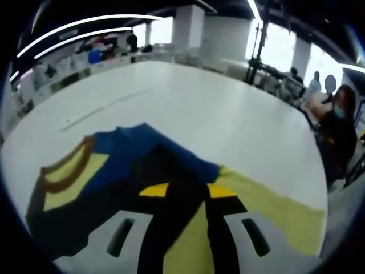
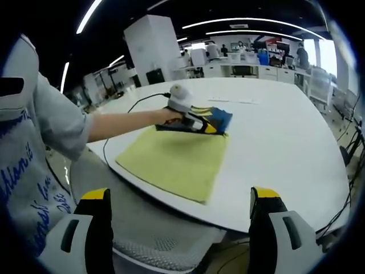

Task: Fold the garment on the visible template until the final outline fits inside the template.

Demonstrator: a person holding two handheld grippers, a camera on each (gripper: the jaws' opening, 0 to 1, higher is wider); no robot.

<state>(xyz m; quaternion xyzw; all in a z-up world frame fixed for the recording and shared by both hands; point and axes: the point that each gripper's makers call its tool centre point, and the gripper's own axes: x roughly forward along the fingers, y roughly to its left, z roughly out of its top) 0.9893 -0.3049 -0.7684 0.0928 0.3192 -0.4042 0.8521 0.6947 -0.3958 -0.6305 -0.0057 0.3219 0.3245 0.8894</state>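
A blue garment (image 1: 154, 148) with yellow panels and a brown collar lies bunched at the far end of a yellow-green template mat (image 1: 274, 211) on the white table. My left gripper (image 1: 187, 191) has its black, yellow-tipped jaws closed together on a dark fold of the garment. From the right gripper view, the left gripper (image 2: 191, 121) rests low on the garment (image 2: 219, 117) at the far edge of the template (image 2: 177, 160), held by a person's hand. My right gripper (image 2: 181, 194) hangs off the table's near edge, jaws wide apart and empty.
The white table (image 2: 285, 142) stretches bare to the right and beyond the mat. A black cable (image 2: 122, 120) runs along its left side. A mesh chair seat (image 2: 159, 245) sits below the near edge. People (image 1: 336, 125) sit beyond the table's far side.
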